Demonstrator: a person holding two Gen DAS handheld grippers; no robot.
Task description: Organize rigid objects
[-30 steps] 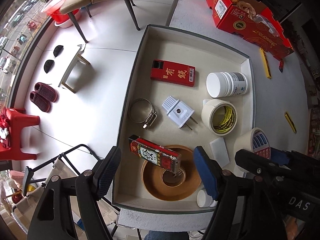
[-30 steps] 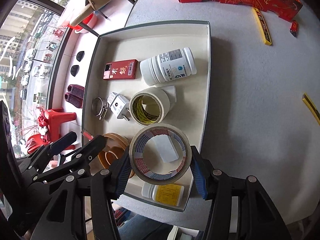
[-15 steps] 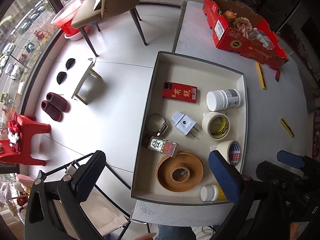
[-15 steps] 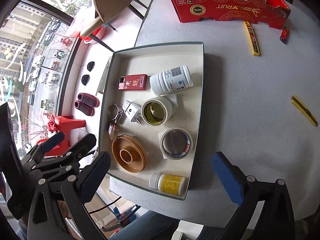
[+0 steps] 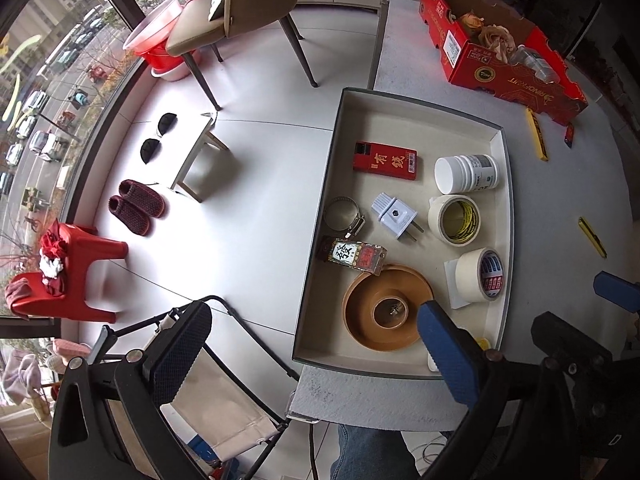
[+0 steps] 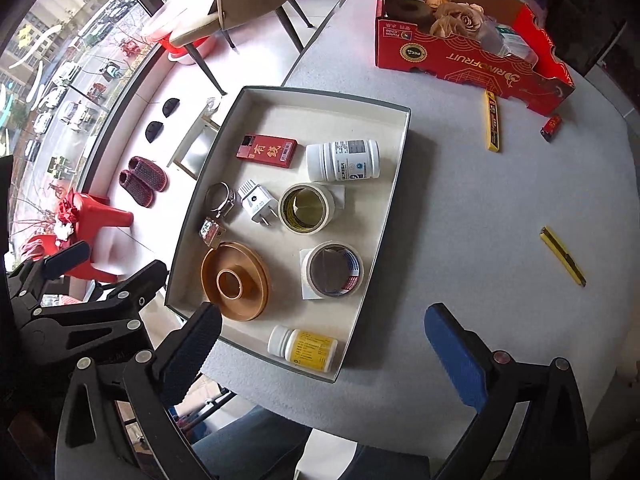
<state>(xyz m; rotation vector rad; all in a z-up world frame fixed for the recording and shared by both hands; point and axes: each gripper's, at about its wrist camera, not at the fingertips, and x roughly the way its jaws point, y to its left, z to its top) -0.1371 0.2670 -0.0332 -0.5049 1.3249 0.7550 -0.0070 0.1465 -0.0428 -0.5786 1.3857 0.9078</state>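
A shallow cream tray (image 6: 394, 184) (image 5: 505, 184) on the grey table holds several items: a red box (image 6: 267, 151), a white jar (image 6: 342, 160), a yellow-lined tape roll (image 6: 306, 208), a white plug (image 6: 257, 202), a metal clamp (image 6: 220, 197), a brown dish (image 6: 235, 281), a small yellow-label bottle (image 6: 304, 349) and a masking tape roll (image 6: 332, 270) (image 5: 482, 275). My right gripper (image 6: 324, 354) is open and empty, raised above the tray's near edge. My left gripper (image 5: 312, 354) is open and empty, raised off the tray's near left corner.
A red cardboard box (image 6: 464, 46) stands at the table's far side. Yellow utility knives (image 6: 492, 120) (image 6: 562, 256) and a small red item (image 6: 551, 128) lie on the table right of the tray. Chair, stools and slippers are on the floor to the left.
My right gripper opened and let the masking tape roll go into the tray. Both grippers then rose and pulled back from the tray.
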